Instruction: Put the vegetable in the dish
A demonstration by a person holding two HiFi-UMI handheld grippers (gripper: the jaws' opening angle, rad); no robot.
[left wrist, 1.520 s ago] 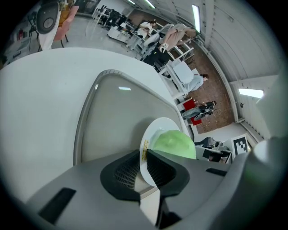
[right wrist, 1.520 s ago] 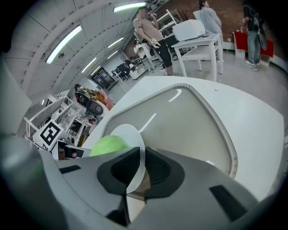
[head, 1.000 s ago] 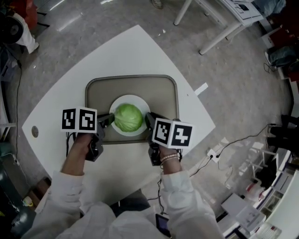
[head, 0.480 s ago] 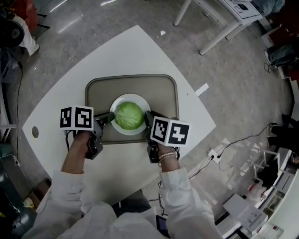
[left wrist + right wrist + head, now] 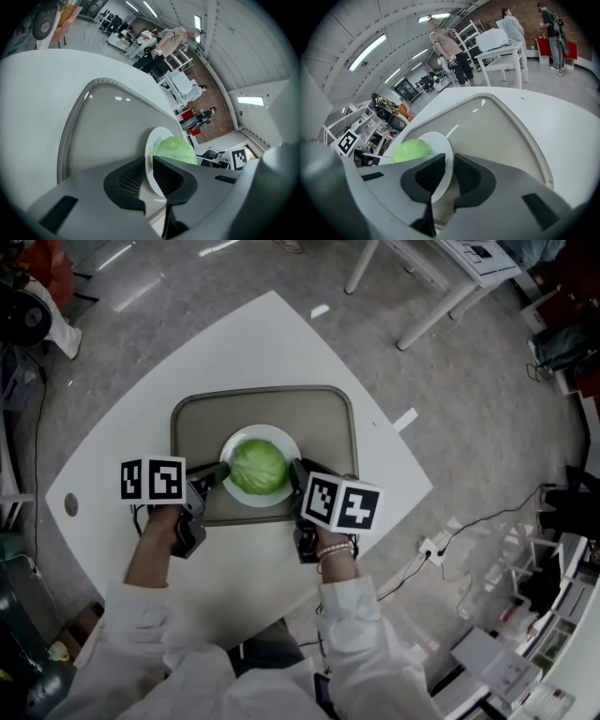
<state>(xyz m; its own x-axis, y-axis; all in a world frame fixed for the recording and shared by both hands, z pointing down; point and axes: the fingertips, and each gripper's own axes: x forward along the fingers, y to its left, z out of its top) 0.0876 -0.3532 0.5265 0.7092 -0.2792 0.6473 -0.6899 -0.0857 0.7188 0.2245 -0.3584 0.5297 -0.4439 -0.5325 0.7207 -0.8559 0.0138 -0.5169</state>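
The left gripper and right gripper, jaws almost together, pinch opposite rims of the stiff, breakable round white dish, whose firm round green cabbage could likely roll.

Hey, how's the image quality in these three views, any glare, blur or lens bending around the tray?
Head view: evenly lit and sharp, dimmer at the edges, the table curved by the wide lens. Left gripper view: strong fisheye bends the tray rim, small light glints on it, corners black. Right gripper view: same bending, a bright streak on the tray, the cabbage looks soft.
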